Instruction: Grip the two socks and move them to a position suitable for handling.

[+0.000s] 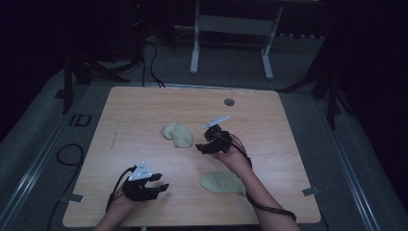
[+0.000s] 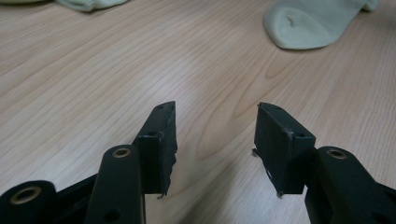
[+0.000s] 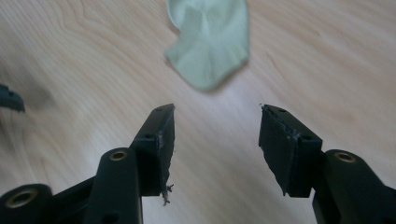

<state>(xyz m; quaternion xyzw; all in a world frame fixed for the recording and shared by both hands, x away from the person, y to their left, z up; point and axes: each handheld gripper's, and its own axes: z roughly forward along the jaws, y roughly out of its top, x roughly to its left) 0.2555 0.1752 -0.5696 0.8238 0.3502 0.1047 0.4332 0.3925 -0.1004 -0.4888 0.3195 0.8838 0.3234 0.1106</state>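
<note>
Filling dim room, pale wooden table (image 1: 144, 110)

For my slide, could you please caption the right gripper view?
Open right tool poised above a pale sock on the wooden table.

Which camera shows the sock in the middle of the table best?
The right gripper view: the crumpled sock sits large just ahead of the open jaws, though slightly blurred. The high view shows it whole but small. The left gripper view catches just an edge at the top.
</note>
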